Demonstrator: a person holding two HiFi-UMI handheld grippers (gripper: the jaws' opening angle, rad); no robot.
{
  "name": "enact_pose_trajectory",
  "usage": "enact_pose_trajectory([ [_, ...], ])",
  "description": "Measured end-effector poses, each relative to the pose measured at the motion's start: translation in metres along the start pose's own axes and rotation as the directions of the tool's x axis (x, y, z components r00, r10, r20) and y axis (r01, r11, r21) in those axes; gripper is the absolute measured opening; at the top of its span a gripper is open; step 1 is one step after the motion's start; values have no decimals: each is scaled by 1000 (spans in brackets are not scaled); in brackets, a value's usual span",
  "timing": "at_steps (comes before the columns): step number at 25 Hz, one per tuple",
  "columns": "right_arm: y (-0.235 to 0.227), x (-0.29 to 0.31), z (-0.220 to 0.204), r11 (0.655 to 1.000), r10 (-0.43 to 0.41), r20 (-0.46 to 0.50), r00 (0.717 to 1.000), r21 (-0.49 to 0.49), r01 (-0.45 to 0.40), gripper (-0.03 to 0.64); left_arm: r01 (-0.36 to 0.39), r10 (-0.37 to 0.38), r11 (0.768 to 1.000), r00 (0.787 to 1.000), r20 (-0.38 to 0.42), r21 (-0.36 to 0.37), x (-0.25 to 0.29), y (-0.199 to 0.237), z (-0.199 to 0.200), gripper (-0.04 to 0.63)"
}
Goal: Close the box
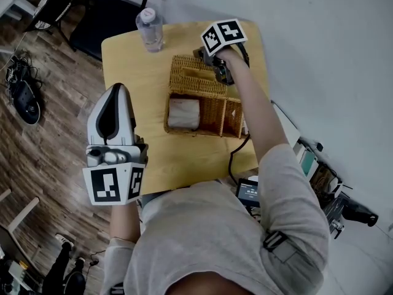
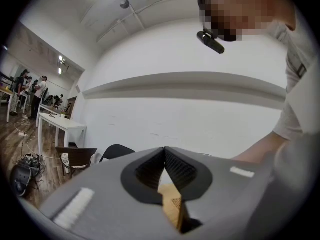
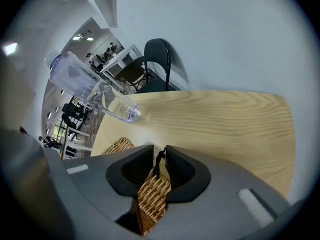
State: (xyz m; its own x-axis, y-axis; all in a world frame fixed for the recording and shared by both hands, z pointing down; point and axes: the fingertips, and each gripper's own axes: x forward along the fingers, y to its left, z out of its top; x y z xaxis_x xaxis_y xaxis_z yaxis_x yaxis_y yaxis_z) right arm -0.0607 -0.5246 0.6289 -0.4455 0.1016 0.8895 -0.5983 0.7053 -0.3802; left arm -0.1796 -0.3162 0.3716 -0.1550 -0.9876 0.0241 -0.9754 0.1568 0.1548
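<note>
A wicker box (image 1: 214, 114) sits on the yellow table (image 1: 132, 66) with a white folded thing (image 1: 183, 113) inside. Its wicker lid (image 1: 193, 75) is swung back on the far side. My right gripper (image 1: 220, 67) is at the lid's right edge. In the right gripper view the right gripper (image 3: 160, 153) is shut on the lid (image 3: 153, 199), with a black loop (image 3: 158, 163) between the pads. My left gripper (image 1: 116, 91) hangs over the table's left edge, away from the box. In the left gripper view the left gripper (image 2: 164, 151) is shut with nothing in it.
A clear water bottle (image 1: 150, 29) stands at the table's far left, close to the lid, and shows in the right gripper view (image 3: 95, 91) too. Black chairs (image 1: 104, 14) stand beyond the table. Cables and gear (image 1: 319, 177) lie to the right, wooden floor to the left.
</note>
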Motion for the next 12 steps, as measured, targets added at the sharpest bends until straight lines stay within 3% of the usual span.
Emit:
enact_pose_trajectory([
  [7, 0, 4, -5, 1000, 10, -40, 999, 23, -9, 23, -22, 22, 1000, 1000, -5, 5, -2, 6, 1, 58],
  [12, 6, -4, 0, 1000, 10, 8, 1000, 2, -10, 20, -20, 20, 1000, 1000, 3, 17, -5, 3, 3, 58],
])
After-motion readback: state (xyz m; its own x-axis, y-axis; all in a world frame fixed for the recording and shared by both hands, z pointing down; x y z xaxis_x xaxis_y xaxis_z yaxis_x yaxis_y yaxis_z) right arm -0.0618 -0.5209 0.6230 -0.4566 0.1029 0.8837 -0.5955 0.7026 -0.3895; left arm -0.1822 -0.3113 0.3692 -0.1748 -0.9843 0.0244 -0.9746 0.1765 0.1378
